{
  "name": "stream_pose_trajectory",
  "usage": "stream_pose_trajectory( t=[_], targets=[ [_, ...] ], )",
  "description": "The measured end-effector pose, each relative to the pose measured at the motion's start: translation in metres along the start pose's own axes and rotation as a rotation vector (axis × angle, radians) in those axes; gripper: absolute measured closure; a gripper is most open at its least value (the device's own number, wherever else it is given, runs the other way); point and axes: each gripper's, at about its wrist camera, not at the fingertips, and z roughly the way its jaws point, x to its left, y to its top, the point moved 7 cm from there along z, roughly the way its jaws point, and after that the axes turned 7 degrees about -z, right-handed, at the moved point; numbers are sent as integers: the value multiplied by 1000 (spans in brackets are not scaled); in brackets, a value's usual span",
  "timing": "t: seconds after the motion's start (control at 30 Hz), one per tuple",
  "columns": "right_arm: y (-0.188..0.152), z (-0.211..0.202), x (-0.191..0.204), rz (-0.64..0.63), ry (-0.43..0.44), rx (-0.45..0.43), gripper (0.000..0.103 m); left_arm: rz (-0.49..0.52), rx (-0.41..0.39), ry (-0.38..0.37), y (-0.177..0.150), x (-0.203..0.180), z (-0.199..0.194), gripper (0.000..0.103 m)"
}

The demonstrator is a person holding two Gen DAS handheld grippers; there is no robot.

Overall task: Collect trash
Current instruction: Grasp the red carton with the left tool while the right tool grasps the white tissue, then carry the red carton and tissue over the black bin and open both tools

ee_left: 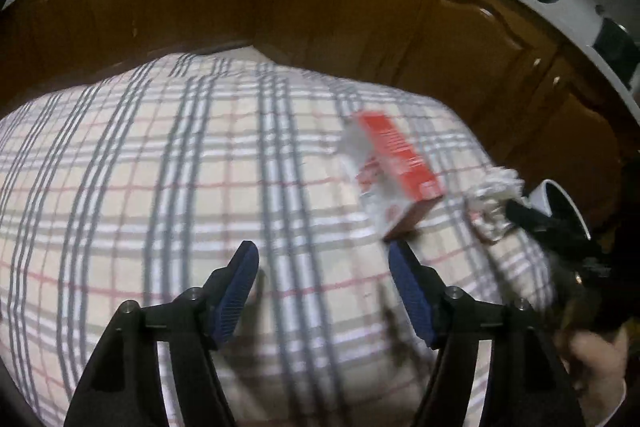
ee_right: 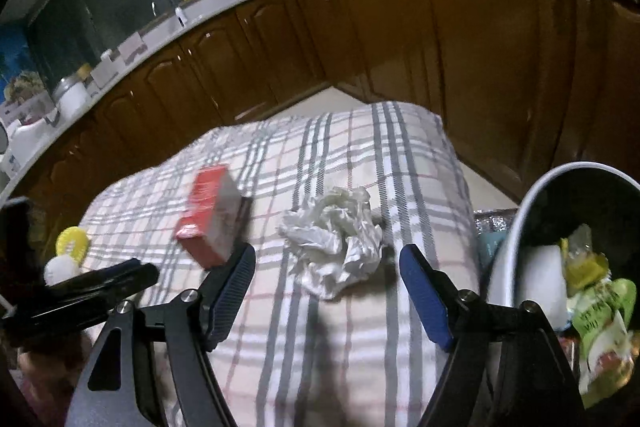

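Box [ee_right: 212,219] left of crumpled paper [ee_right: 336,243] on tablecloth [ee_right: 360,347]; bin [ee_right: 516,227] right.

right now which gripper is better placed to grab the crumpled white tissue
Right gripper: the crumpled white tissue lies just ahead between its open blue fingers. The left gripper faces bare checked cloth.

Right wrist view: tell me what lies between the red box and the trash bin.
The crumpled white paper lies on the plaid cloth between the red box and the trash bin.
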Motion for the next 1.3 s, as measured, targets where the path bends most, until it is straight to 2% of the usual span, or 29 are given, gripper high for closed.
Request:
stream_pose_trajectory(
  t=[0.03,0.07,0.13,0.3,0.47,0.53,0.6,0.63,0.67,0.73,0.87,1.3],
  targets=[
    [0,4,-1,-2,1,9,31,9,-6,-7,1,-3,-3,33],
    [0,8,-1,-5,1,20,51,14,-12,-13,2,-8,-4,32],
    [-3,13,-3,-7,-13,43,79,19,-18,-29,4,-14,-7,29],
    [-7,-13,-6,14,2,-8,82,16,-23,-15,10,-32,10,25],
    [-14,-34,-7,28,13,-34,82,18,-53,95,19,-44,36,25],
    [-18,-43,-9,36,12,-44,82,27,-47,130,20,-46,45,27],
    [-19,-48,-8,40,5,-53,82,44,-41,145,19,-48,53,40],
    [-20,-52,-8,43,4,-60,82,50,-32,136,17,-49,56,58],
    [-21,-54,-8,48,7,-64,82,51,-22,124,16,-49,58,69],
    [-24,-59,-6,55,11,-71,82,56,-17,106,14,-48,59,73],
    [-29,-66,-2,64,17,-78,82,79,-14,66,4,-52,47,73],
    [-51,-95,5,83,11,-102,83,283,-46,2,-62,-99,-16,73]
  ],
)
